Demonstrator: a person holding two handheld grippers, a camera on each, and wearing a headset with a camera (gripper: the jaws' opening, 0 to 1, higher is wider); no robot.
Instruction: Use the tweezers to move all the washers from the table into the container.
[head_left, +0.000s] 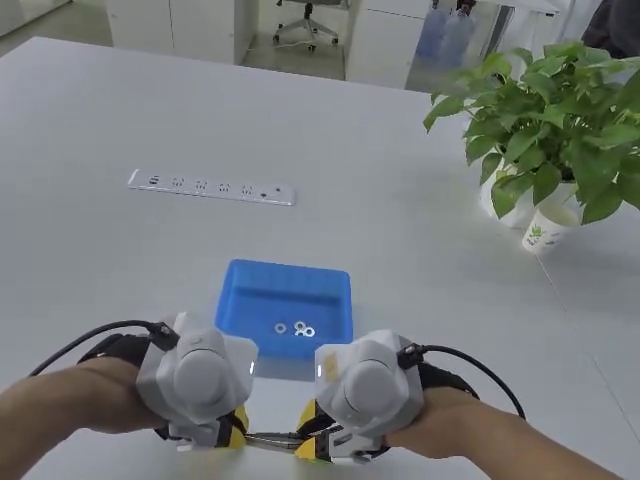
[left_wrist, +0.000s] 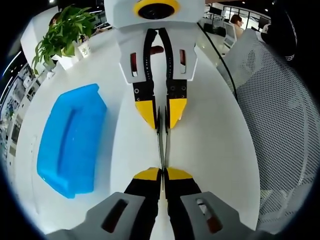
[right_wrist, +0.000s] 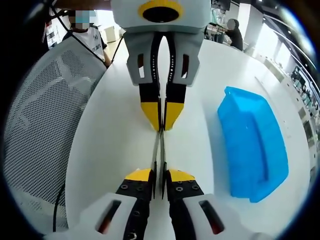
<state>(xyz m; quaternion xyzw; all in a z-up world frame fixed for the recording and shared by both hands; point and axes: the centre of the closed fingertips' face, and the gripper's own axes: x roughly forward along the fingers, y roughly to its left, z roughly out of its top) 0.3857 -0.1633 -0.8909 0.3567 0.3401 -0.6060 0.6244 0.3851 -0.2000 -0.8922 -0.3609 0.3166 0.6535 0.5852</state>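
Note:
Metal tweezers (head_left: 270, 438) lie level between my two grippers just above the table's near edge. My left gripper (head_left: 238, 428) is shut on one end and my right gripper (head_left: 310, 440) is shut on the other, tips facing each other. In the left gripper view my own jaws (left_wrist: 162, 172) pinch the tweezers (left_wrist: 162, 145), with the right gripper (left_wrist: 161, 112) opposite. The right gripper view mirrors this: right gripper (right_wrist: 159, 175), tweezers (right_wrist: 160, 147), left gripper (right_wrist: 162, 117). The blue container (head_left: 240, 300) sits just beyond the grippers, holding three washers (head_left: 296, 328).
A white power strip (head_left: 210, 187) lies further back on the table. At the right stand a potted plant (head_left: 560, 120) and a paper cup (head_left: 540, 232). A mesh chair (left_wrist: 280, 125) is behind the table's near edge.

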